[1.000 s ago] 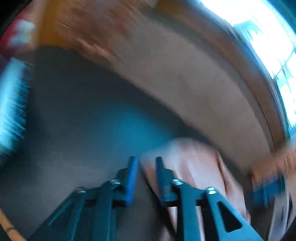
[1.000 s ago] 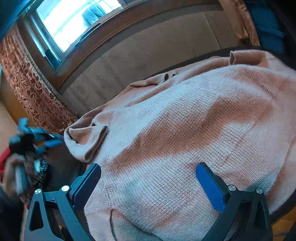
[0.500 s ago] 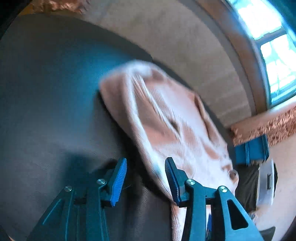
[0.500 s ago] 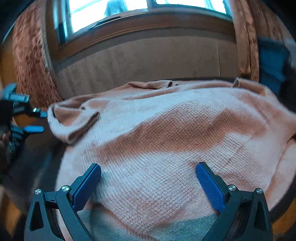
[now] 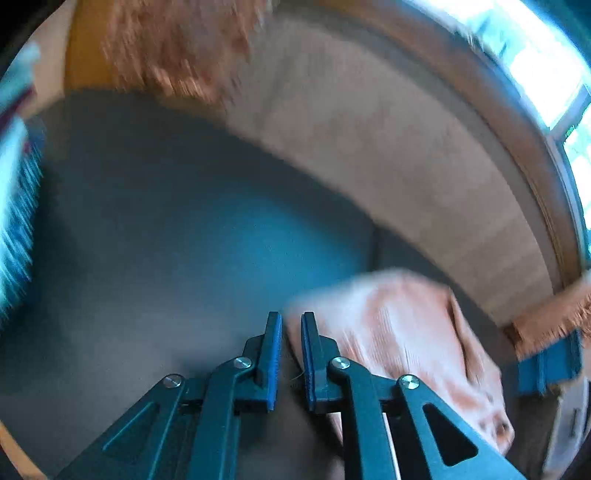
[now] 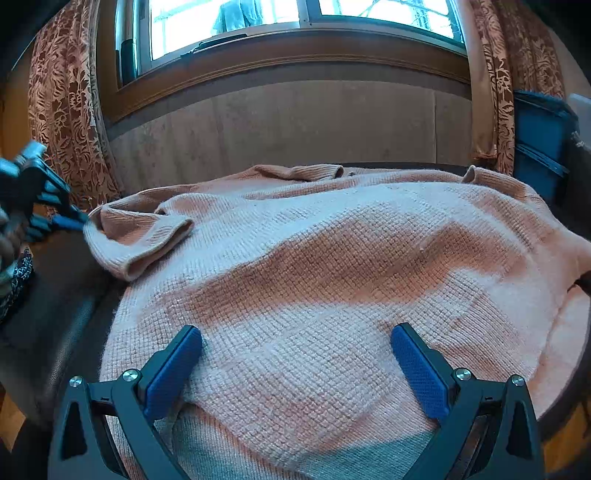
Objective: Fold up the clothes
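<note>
A pink knitted sweater [image 6: 332, 258] lies spread over a dark round table [image 6: 55, 314], one sleeve cuff [image 6: 147, 236] folded at its left side. My right gripper [image 6: 295, 354] hovers open just over the sweater's near part, with its pads wide apart and nothing pinched. At the left edge of the right wrist view, my left gripper [image 6: 74, 221] touches the sleeve's outer end. In the blurred left wrist view, the left gripper [image 5: 291, 325] has its jaws closing to a narrow gap, with the sweater's [image 5: 399, 332] edge between the fingertips.
A padded wall panel [image 6: 295, 122] and a window [image 6: 258, 18] run behind the table, with patterned curtains [image 6: 66, 110] on both sides. A blue bin [image 6: 535, 147] stands at the back right. A hand [image 6: 7, 243] holds the left gripper. Bare tabletop [image 5: 184, 240] lies left of the sweater.
The left gripper swung over the sweater and back to the sleeve's end, and its jaws narrowed from wide apart to nearly together. The right wrist view rolled level; the sweater lies as before.
</note>
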